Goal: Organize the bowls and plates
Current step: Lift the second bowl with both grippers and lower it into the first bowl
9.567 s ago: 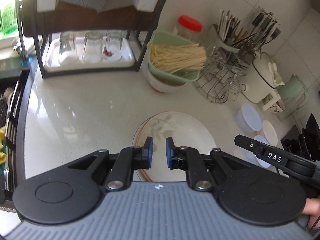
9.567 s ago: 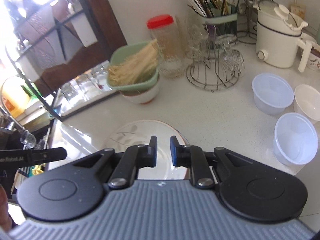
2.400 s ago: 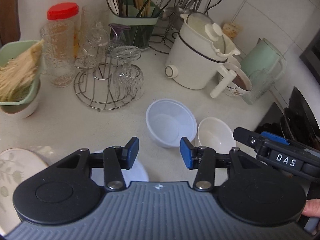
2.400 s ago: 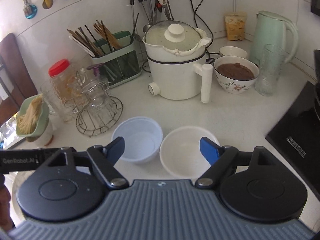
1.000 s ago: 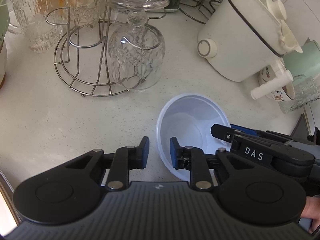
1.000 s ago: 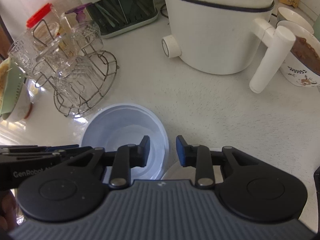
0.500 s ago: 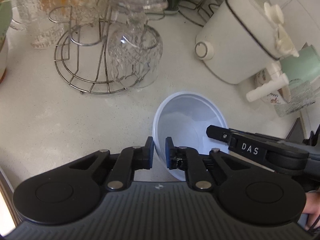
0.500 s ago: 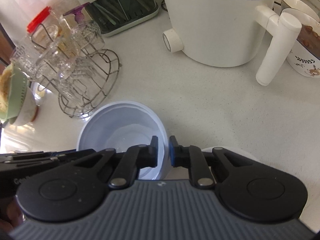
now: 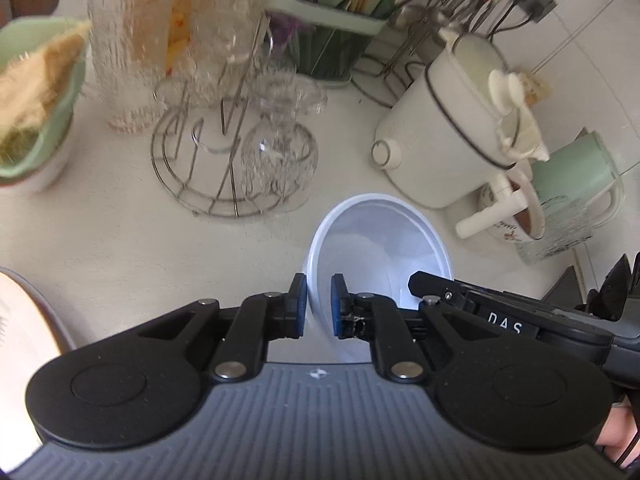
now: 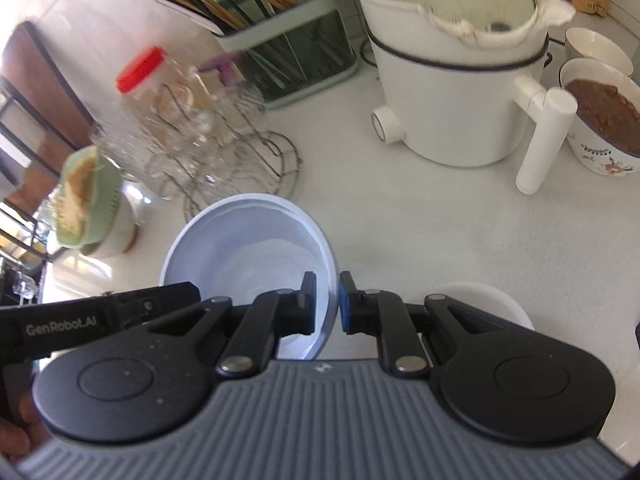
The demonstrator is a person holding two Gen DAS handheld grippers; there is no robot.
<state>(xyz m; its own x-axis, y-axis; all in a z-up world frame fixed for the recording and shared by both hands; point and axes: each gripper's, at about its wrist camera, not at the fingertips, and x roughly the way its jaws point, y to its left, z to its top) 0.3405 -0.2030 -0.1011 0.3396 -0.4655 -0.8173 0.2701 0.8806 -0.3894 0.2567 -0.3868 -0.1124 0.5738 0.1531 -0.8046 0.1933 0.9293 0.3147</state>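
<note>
A translucent white plastic bowl [image 9: 376,248] is held between both grippers above the counter. My left gripper [image 9: 318,306] is shut on the bowl's left rim. My right gripper [image 10: 327,304] is shut on its right rim, and the bowl [image 10: 248,248] shows tilted in the right wrist view. A white bowl [image 10: 486,304] sits on the counter under the right gripper. The edge of a patterned plate [image 9: 24,320] shows at the far left in the left wrist view.
A wire rack with upturned glasses [image 9: 236,148] stands behind the bowl. A white electric pot [image 10: 456,72] with a side handle is at the right. A bowl of brown food [image 10: 604,116], a green kettle [image 9: 576,176], a chopstick holder [image 10: 280,40] and a green bowl of noodles [image 9: 36,96] stand around.
Both grippers closed on the plastic bowl's rim and lifted it off the counter. More of the counter and the back wall has come into both views.
</note>
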